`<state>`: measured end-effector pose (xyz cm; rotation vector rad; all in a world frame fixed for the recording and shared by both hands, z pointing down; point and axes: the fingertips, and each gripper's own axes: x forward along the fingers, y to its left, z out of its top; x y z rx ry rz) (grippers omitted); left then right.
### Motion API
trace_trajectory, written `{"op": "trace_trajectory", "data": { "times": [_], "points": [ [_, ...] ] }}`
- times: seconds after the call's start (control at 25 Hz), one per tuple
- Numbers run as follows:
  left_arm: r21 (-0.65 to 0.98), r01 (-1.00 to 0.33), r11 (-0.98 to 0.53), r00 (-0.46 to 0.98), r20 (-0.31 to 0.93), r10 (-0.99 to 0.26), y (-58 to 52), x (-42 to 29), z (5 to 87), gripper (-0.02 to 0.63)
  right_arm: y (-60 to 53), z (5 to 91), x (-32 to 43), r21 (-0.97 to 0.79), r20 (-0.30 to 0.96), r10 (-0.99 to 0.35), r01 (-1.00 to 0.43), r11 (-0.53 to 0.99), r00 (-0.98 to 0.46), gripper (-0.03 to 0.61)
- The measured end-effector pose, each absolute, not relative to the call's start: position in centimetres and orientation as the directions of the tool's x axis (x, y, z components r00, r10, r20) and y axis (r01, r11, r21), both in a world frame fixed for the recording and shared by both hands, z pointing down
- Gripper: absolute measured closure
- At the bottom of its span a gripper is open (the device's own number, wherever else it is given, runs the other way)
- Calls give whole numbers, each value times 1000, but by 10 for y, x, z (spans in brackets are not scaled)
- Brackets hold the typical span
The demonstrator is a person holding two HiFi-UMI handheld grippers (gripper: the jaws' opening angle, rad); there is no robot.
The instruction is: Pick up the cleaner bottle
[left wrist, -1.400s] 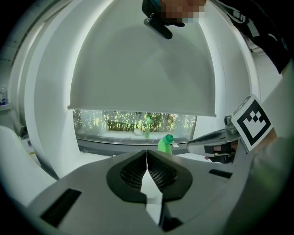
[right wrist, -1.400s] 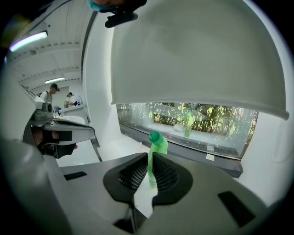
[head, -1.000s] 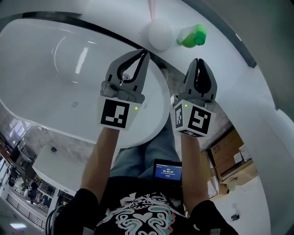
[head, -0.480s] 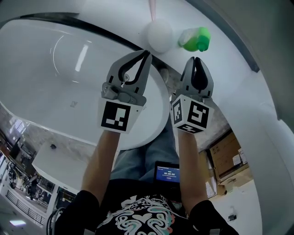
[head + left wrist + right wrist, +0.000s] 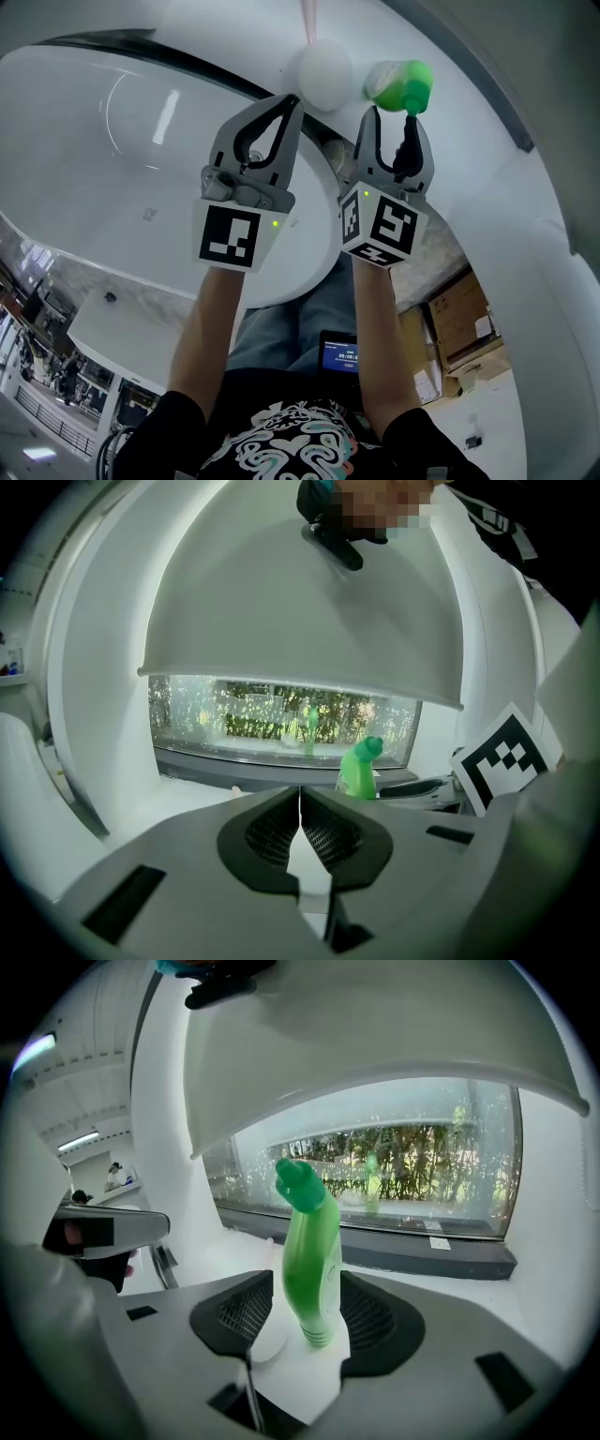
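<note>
Bright daylight from the window (image 5: pixel 394 1171) (sheen on white surfaces), fisheye warp at edges.

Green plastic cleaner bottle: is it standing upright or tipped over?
Upright: the green plastic cleaner bottle stands on its base on the white ledge, angled cap topmost.

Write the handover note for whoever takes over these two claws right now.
Left claw: shut, empty, beside the right one.
Right claw: open, its jaws have just been opening. The green cleaner bottle stands between them, not yet clamped.
Bottle: upright on the white ledge below the window.
Done: right claw set around the bottle.
Left: close on it and lift.
</note>
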<state>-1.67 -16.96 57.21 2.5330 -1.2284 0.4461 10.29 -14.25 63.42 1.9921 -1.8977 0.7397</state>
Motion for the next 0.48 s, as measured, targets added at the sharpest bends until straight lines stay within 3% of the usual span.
{"op": "trace_trajectory", "data": {
  "times": [0.48],
  "points": [
    [135,-810,-571,571,406,-714,-170,-26,579,595,-172,651,105,-89,571,-813,-975,-204,118,336]
  ]
}}
